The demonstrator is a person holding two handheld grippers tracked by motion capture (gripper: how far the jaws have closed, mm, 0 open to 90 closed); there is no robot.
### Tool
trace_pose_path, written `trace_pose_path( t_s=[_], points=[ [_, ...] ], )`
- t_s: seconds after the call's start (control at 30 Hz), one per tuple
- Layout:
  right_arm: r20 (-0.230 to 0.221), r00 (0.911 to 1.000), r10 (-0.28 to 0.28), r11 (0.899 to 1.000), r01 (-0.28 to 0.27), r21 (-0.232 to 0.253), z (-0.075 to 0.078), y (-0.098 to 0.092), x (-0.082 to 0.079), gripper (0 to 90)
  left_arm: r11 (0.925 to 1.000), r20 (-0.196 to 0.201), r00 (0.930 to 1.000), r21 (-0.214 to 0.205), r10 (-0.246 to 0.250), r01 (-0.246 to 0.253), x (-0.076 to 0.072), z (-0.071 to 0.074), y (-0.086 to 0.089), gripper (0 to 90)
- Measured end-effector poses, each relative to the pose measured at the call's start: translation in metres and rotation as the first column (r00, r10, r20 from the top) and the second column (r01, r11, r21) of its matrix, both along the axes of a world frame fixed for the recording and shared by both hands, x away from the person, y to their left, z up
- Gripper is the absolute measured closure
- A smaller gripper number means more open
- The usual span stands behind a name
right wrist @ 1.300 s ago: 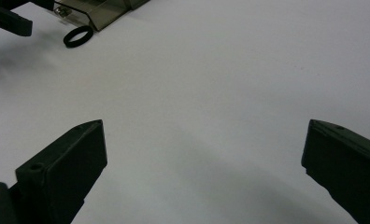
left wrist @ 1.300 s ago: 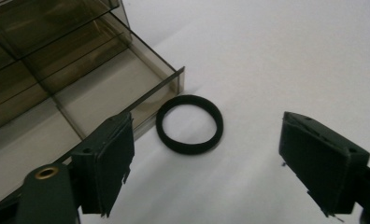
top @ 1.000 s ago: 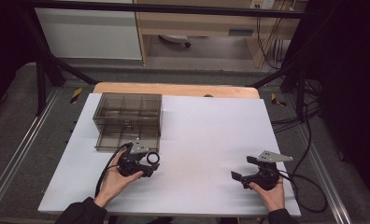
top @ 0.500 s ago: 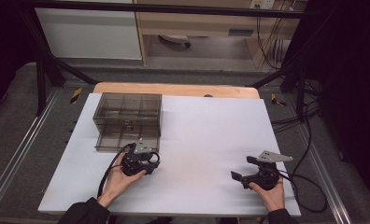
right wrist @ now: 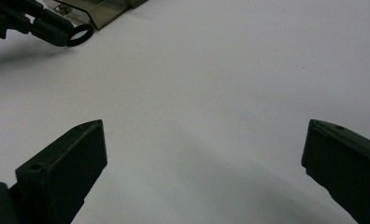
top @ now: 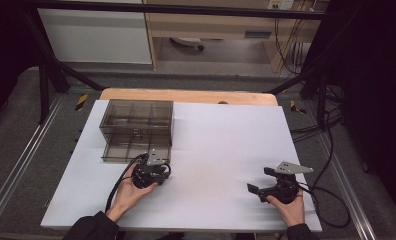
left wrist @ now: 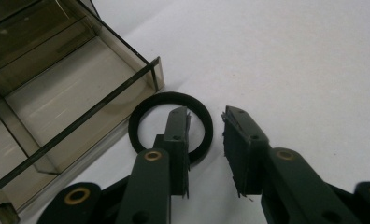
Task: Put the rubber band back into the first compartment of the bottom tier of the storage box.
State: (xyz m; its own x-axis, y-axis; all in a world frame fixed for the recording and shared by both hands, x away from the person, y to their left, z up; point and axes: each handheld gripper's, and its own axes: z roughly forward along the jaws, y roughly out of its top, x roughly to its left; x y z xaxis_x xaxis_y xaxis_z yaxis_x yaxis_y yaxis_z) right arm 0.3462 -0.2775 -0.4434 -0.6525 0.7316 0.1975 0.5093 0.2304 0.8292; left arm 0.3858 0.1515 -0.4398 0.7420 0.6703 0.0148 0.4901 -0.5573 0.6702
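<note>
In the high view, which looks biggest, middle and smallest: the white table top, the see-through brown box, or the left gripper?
1. White table top, by far the biggest.
2. See-through brown box, the middle one.
3. Left gripper, the smallest, though it sits nearer the camera than the box.

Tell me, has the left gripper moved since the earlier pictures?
Yes: the left gripper crept closer to the smoky clear plastic drawer box, jaws just closing around the black ring.

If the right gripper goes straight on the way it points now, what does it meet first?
Probably nothing close: ahead of the right gripper lies bare white table. Far off stand the left gripper and black ring, though depth is unclear.
</note>
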Motion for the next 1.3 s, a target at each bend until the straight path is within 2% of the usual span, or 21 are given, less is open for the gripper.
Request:
trace_pose_path(
  t_s=[0.23,1.3],
  points=[
    [0.000,1.0000,0.000,1.000,0.000,0.001,0.0001,0.0000,-0.0001,0.7,1.0000,-0.007,1.0000,-0.002,0.003,-0.003,0.0016,-0.0016,-0.0002,75.6],
    [0.001,1.0000,0.001,1.000,-0.001,-0.001,0.0000,0.0000,-0.0001,0.7,1.0000,-0.013,0.9999,0.007,-0.001,0.001,0.0026,-0.0036,-0.0008,85.8]
  ],
)
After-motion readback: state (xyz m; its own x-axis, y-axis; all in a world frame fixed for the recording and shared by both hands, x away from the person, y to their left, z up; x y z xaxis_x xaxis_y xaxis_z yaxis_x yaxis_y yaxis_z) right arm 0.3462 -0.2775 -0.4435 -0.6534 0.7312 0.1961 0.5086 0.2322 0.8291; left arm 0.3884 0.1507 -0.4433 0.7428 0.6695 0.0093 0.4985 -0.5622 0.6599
